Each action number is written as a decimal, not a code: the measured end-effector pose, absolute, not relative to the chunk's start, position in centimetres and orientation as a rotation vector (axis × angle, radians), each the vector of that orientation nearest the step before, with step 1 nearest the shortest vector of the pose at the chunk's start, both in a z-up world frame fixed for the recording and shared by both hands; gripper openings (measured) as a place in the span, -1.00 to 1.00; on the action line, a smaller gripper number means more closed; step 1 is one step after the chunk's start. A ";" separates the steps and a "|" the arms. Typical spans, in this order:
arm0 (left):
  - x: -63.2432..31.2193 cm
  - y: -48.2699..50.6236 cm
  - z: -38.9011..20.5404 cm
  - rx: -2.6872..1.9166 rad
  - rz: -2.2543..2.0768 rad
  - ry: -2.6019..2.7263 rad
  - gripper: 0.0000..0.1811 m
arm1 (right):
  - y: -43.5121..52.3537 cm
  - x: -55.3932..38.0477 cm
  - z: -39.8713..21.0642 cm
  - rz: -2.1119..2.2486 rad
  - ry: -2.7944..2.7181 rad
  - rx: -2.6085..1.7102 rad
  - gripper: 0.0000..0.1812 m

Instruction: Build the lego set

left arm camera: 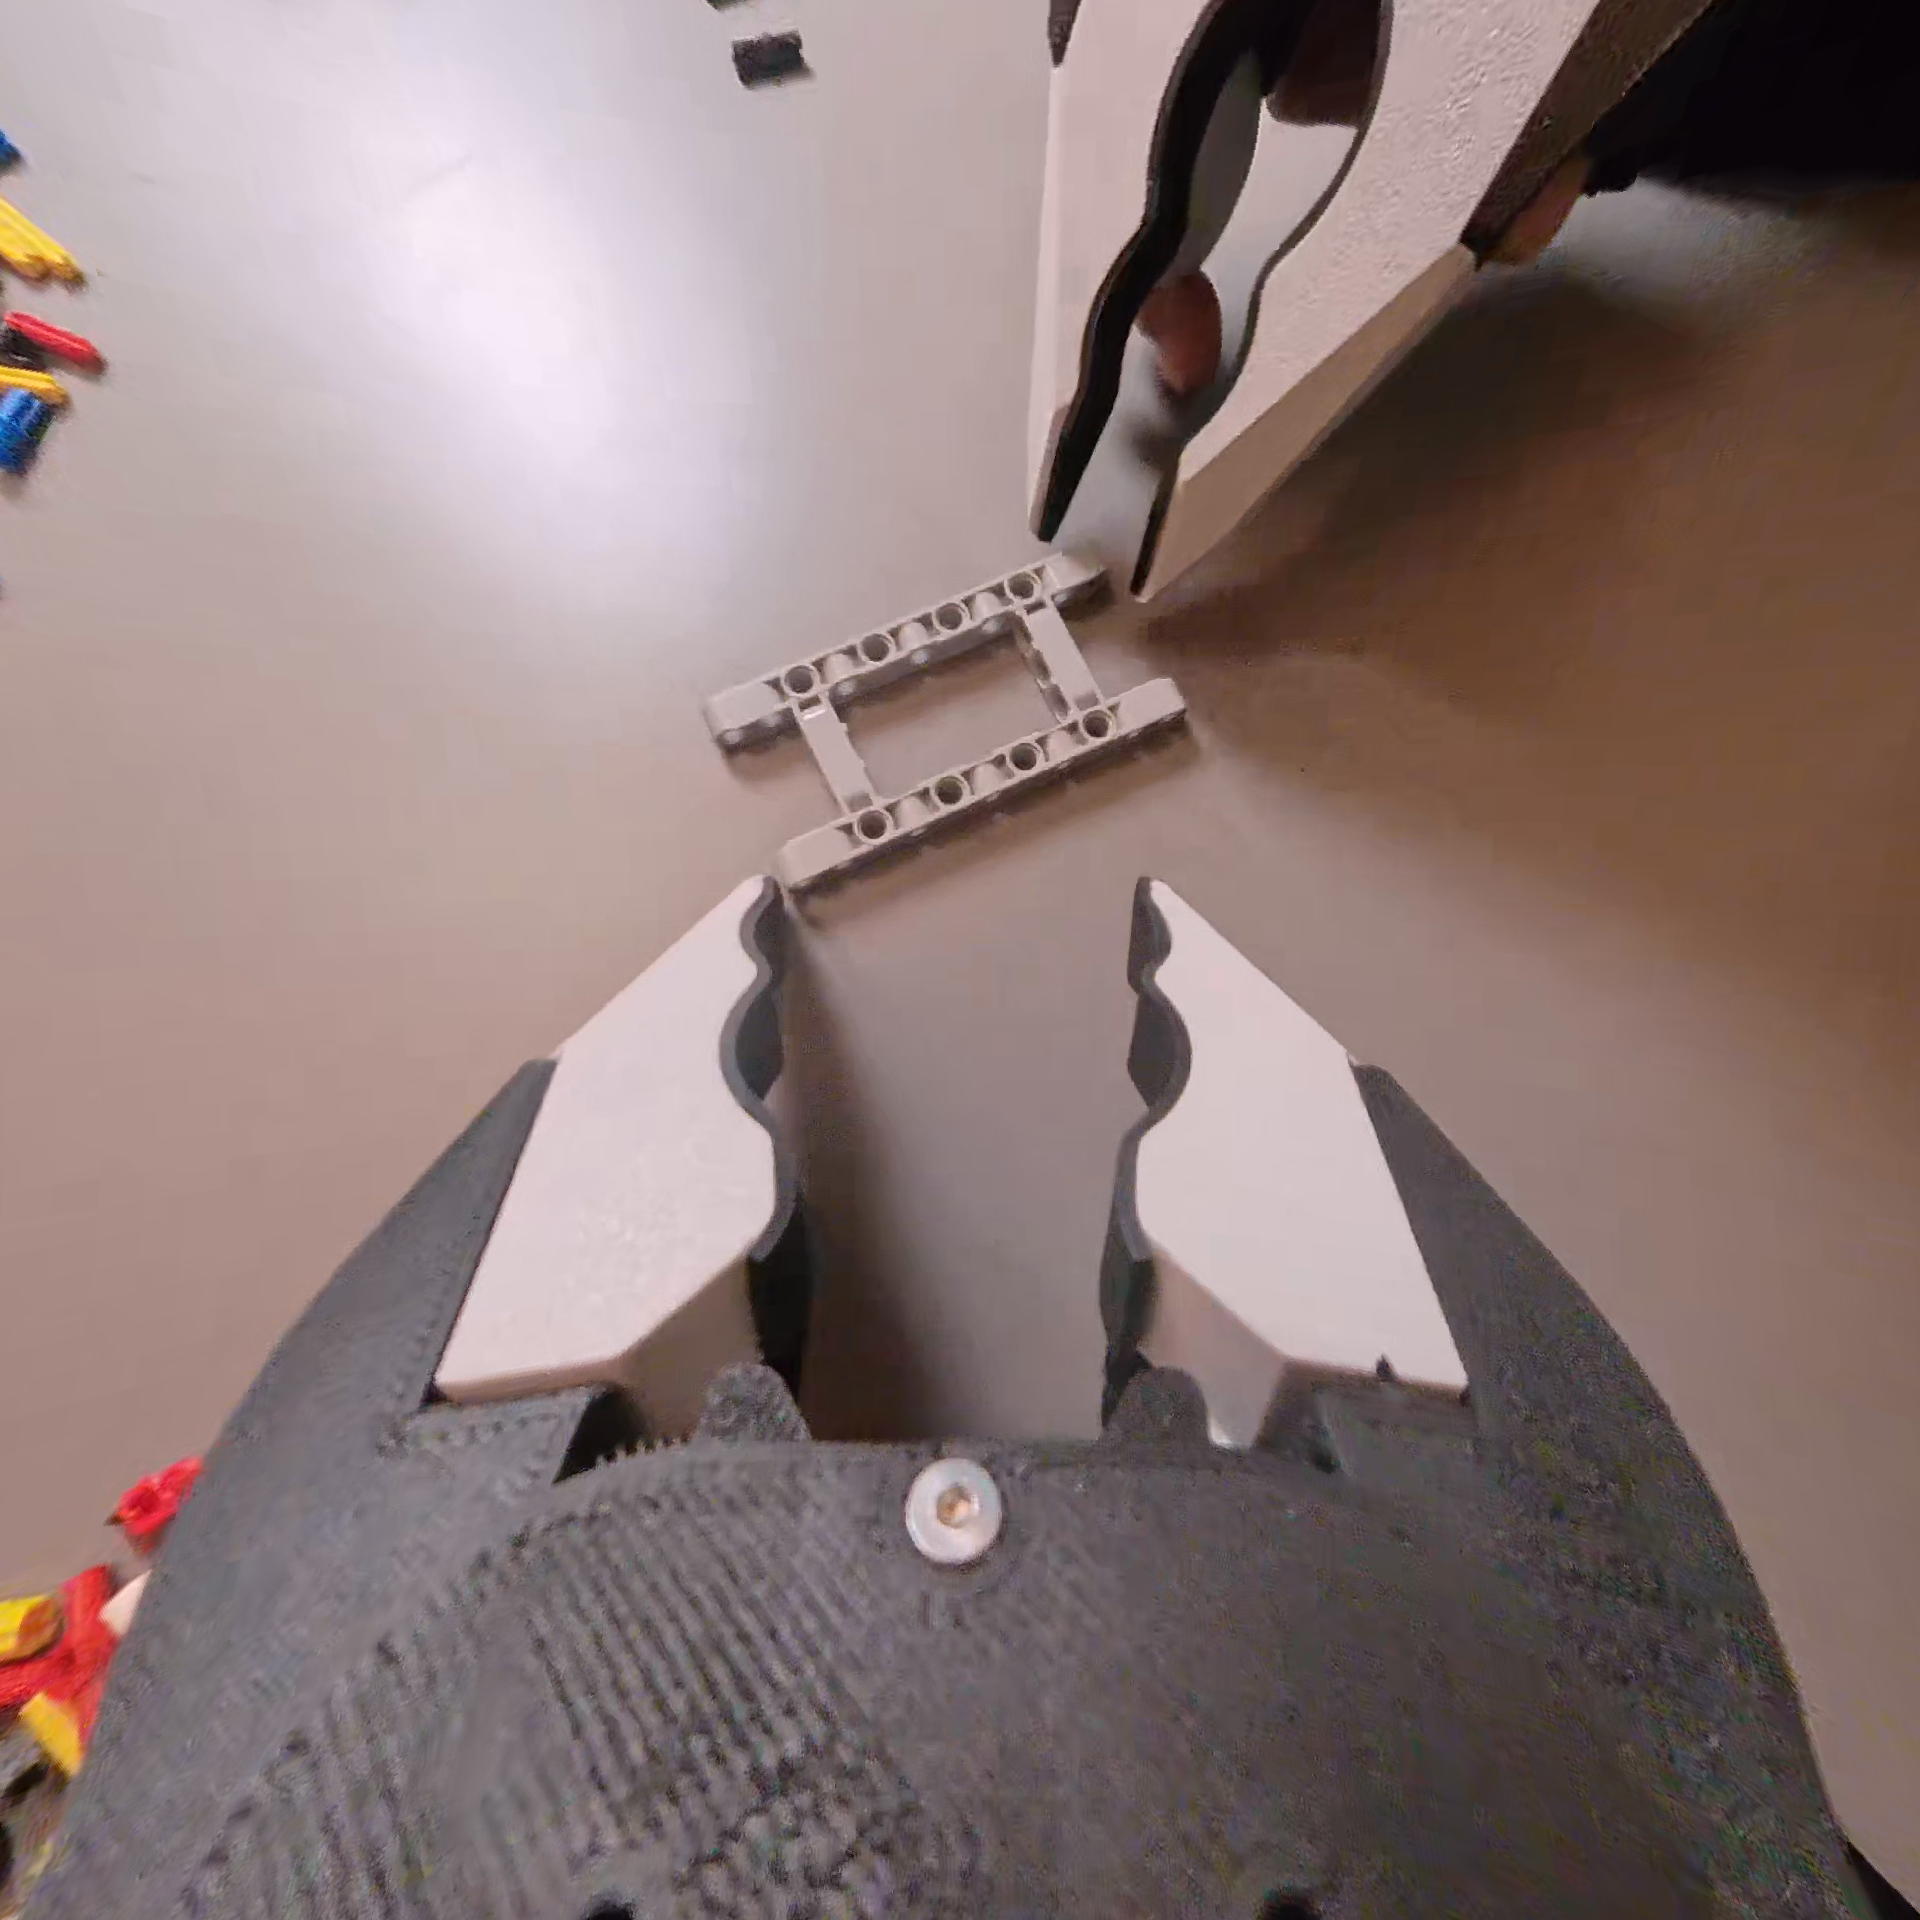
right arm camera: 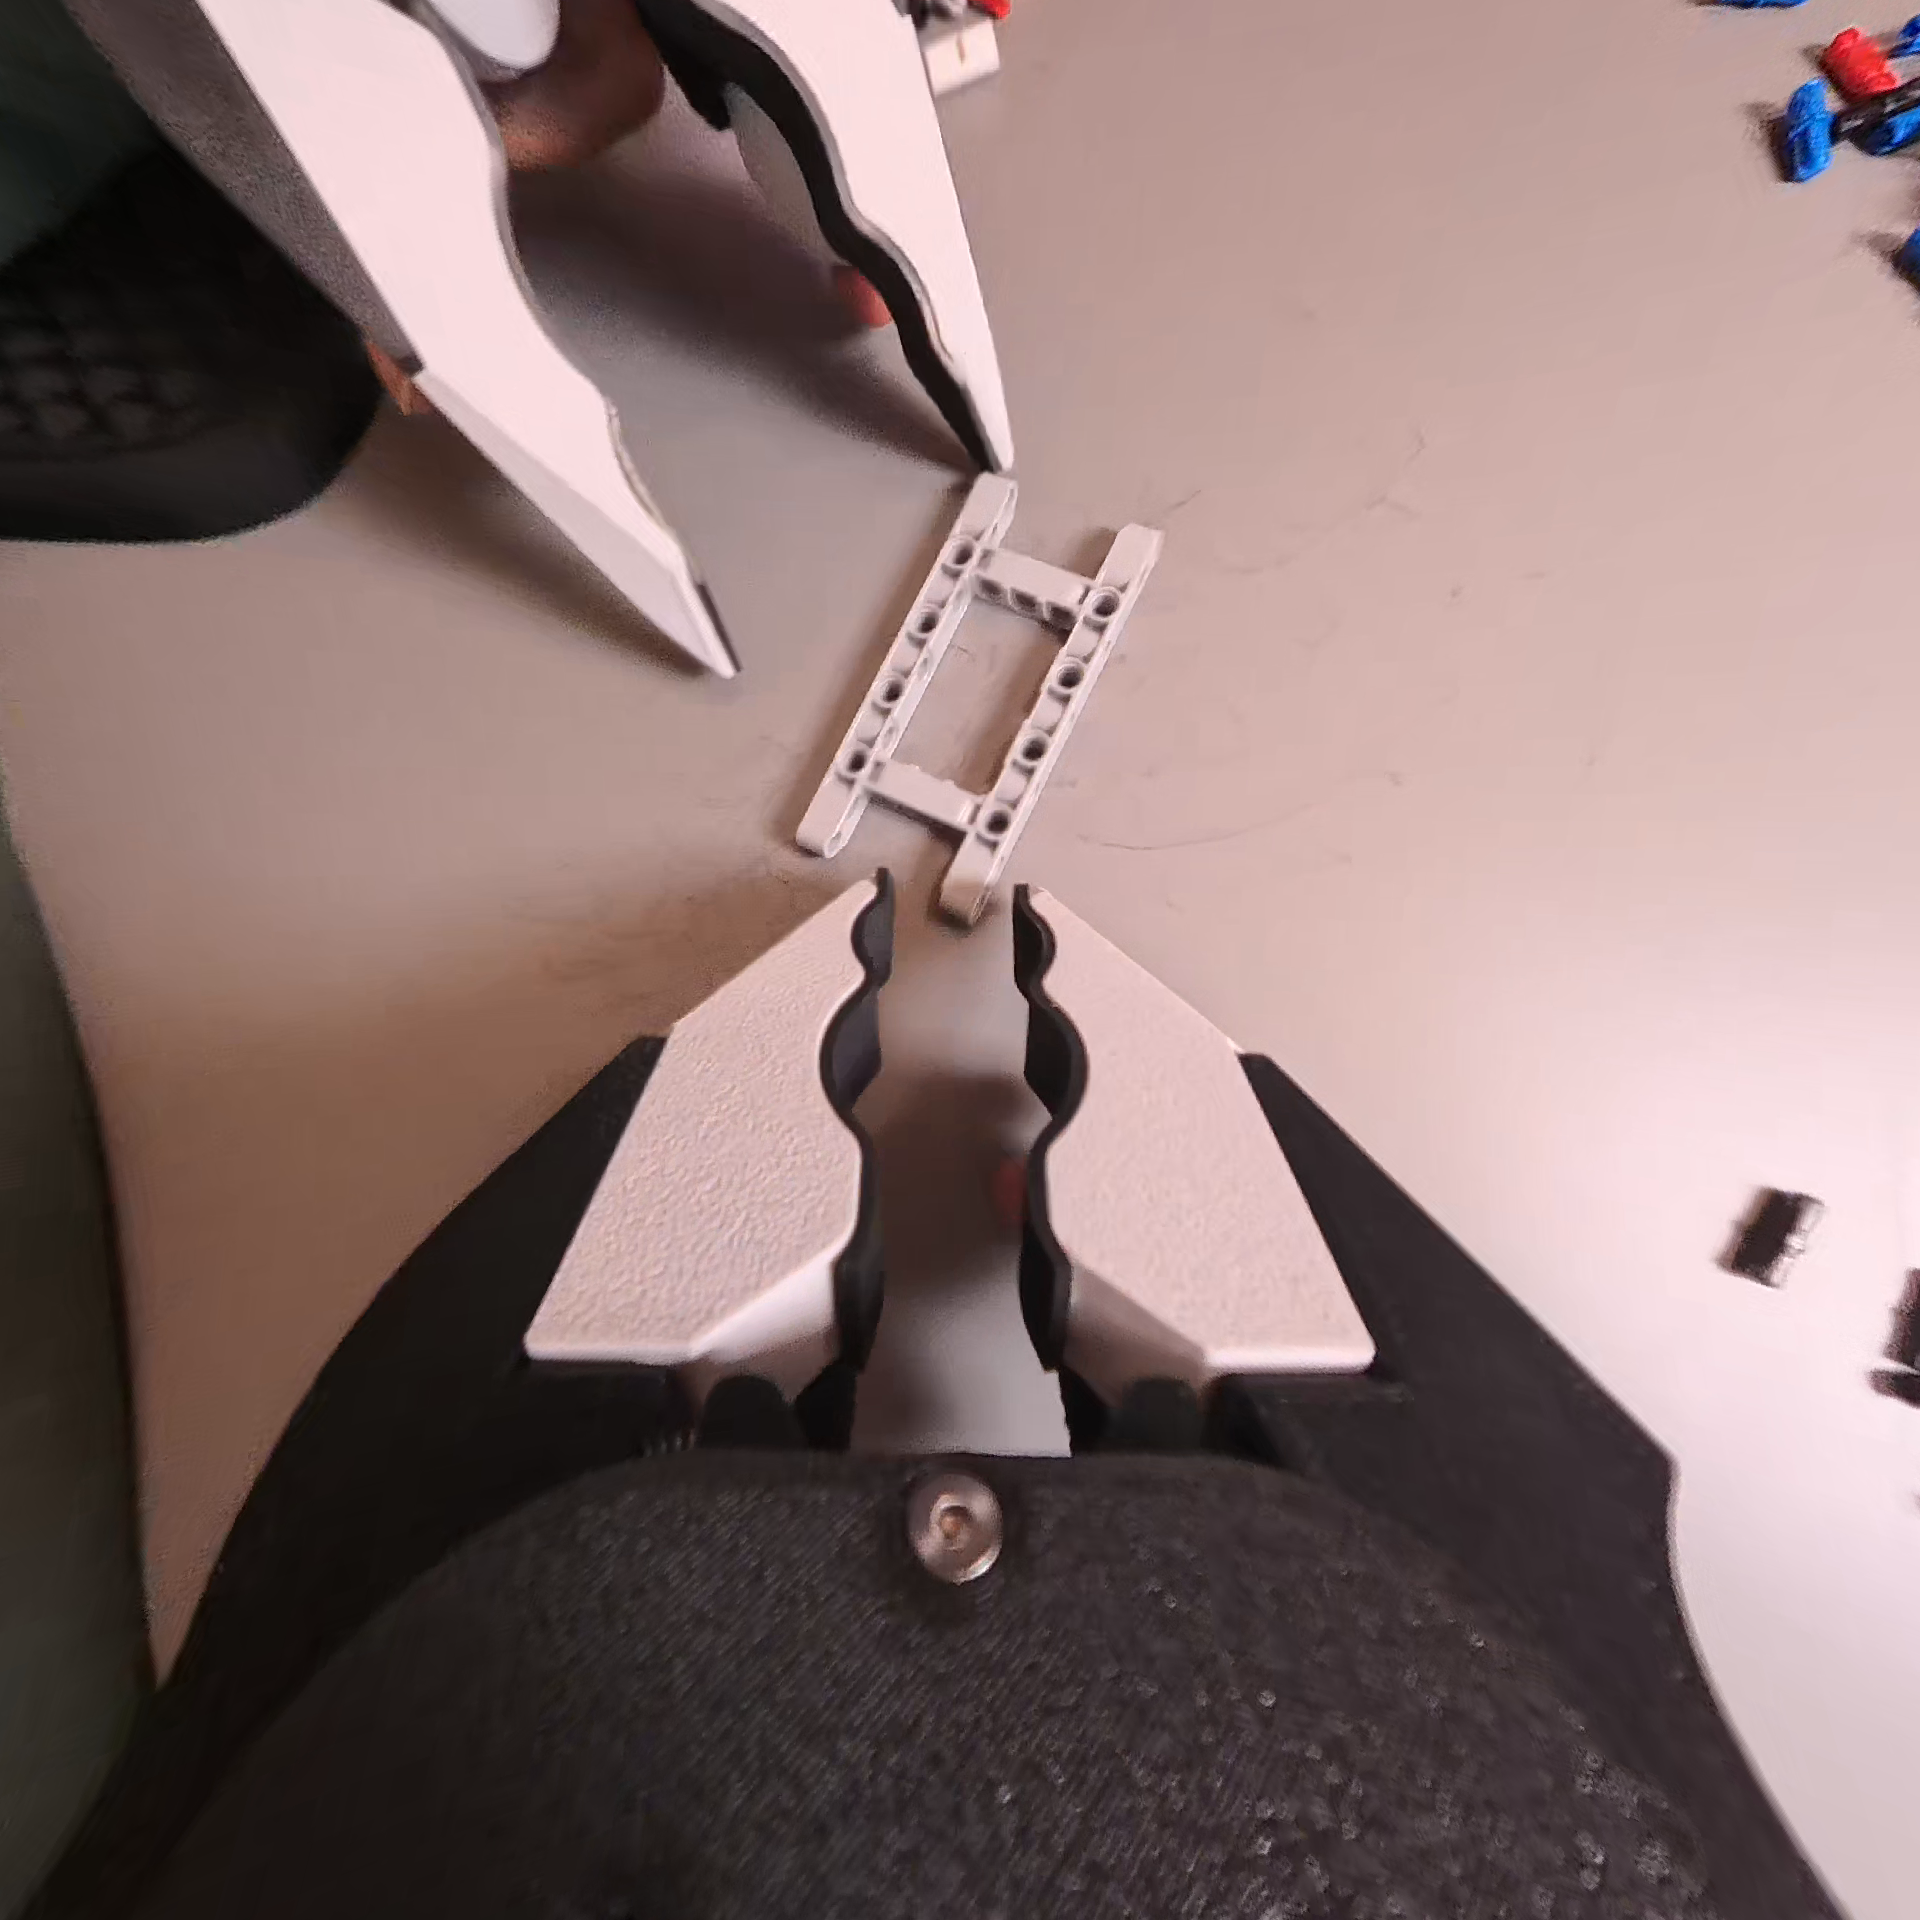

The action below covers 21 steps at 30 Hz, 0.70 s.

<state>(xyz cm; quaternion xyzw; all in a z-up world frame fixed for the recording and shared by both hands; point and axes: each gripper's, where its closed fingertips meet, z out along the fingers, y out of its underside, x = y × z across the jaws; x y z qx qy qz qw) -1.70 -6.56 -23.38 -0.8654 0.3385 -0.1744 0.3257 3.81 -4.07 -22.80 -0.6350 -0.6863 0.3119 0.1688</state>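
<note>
A light grey Technic frame (left arm camera: 831,753) with two long holed beams and two crossbars lies flat on the beige table (left arm camera: 416,623). My left gripper (left arm camera: 956,894) is open wide and empty, its tips just short of the frame's near beam. My right gripper (left arm camera: 1096,561) comes in from the far side, tips at one beam's end. In the right wrist view the frame (right arm camera: 1029,594) lies straight ahead. My right gripper (right arm camera: 953,888) is narrowly open with that beam's end between its tips, small gaps on both sides. The left gripper (right arm camera: 857,561) shows open at the frame's far end.
Loose yellow, red and blue pieces (left arm camera: 36,312) lie at the table's left edge, and a red and yellow pile (left arm camera: 62,1642) is near my left gripper's body. A black piece (left arm camera: 769,57) lies far off. Blue and red pieces (right arm camera: 1849,104) and black pieces (right arm camera: 1771,1242) lie to the right.
</note>
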 end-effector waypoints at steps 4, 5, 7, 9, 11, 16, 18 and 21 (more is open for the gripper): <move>-1.1 -6.4 -23.5 -2.253 -0.453 0.903 -0.29 | -3.7 3.7 -23.4 0.719 -1.996 -1.760 -0.89; -1.1 -6.3 -23.5 -2.247 -0.443 0.903 -0.31 | -3.8 3.8 -23.4 0.697 -2.006 -1.745 -0.89; -1.1 -6.0 -23.6 -2.233 -0.417 0.900 -0.36 | -4.2 4.0 -23.4 0.659 -2.028 -1.722 -0.91; -1.1 -5.6 -23.6 -2.217 -0.392 0.904 -0.37 | -4.8 4.1 -23.4 0.644 -2.049 -1.696 -0.91; -1.4 -5.2 -23.5 -2.206 -0.353 0.889 -0.41 | -5.2 4.3 -23.5 0.623 -2.069 -1.667 -0.89; -2.5 -4.2 -22.7 -2.167 -0.284 0.829 -0.48 | -8.1 5.0 -22.4 0.897 -2.145 -1.617 -0.78; -2.4 -4.2 -22.1 -2.146 -0.311 0.813 -0.47 | -8.2 5.3 -21.2 0.996 -2.137 -1.575 -0.73; -1.6 -4.9 -21.6 -2.121 -0.420 0.821 -0.37 | -5.4 5.7 -18.7 1.063 -2.014 -1.515 -0.70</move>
